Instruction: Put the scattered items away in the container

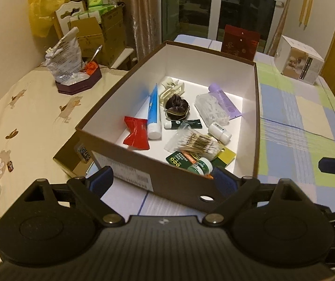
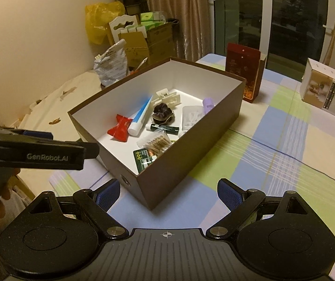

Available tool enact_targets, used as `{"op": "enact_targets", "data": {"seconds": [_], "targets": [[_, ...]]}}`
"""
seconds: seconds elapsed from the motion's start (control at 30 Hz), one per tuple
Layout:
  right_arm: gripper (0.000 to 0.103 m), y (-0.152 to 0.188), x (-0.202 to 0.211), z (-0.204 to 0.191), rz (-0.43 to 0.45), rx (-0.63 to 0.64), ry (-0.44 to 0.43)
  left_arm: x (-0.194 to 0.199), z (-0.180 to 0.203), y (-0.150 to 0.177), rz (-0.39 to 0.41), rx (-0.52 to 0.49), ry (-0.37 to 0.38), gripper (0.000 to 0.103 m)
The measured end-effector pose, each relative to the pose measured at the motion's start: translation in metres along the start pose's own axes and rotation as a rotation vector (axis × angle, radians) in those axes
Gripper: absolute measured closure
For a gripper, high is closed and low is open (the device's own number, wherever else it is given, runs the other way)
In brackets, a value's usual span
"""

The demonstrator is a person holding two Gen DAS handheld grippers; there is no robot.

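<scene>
Both my grippers, left point(image 1: 163, 180) and right point(image 2: 168, 195), gape empty; box point(image 1: 167, 187) mid-frame holds the items point(image 1: 181, 121).

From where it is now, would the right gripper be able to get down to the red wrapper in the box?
Probably yes. The right gripper is open and empty, the box has no lid, and the red wrapper lies uncovered near its left wall, beside the blue tube.

Red gift box point(image 2: 243, 70), white carton point(image 2: 326, 86)

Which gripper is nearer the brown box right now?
Left. The left gripper hovers open at the brown box's near wall; the right gripper sits open, back from its near corner.
</scene>
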State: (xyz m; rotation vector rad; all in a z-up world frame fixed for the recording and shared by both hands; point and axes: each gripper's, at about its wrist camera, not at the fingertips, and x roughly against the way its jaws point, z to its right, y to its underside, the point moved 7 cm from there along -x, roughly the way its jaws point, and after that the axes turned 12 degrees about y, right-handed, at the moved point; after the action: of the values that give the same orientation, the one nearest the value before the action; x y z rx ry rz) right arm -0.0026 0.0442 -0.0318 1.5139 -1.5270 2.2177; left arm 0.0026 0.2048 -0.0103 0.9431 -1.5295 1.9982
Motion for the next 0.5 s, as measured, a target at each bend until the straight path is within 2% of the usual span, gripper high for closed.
{"op": "enact_targets", "data": {"seconds": [0.17,0.5], "targets": [[0.008,0.003,0.012,0.006,0.013,-0.013,0.009,0.019,0.009,0.007,0.022,0.024,0.005,0.013],[0.008,0.009,0.028,0.018,0.028,-0.038,0.032,0.04,0.034,0.019,0.028,-0.004,0.003,0.012]]}}
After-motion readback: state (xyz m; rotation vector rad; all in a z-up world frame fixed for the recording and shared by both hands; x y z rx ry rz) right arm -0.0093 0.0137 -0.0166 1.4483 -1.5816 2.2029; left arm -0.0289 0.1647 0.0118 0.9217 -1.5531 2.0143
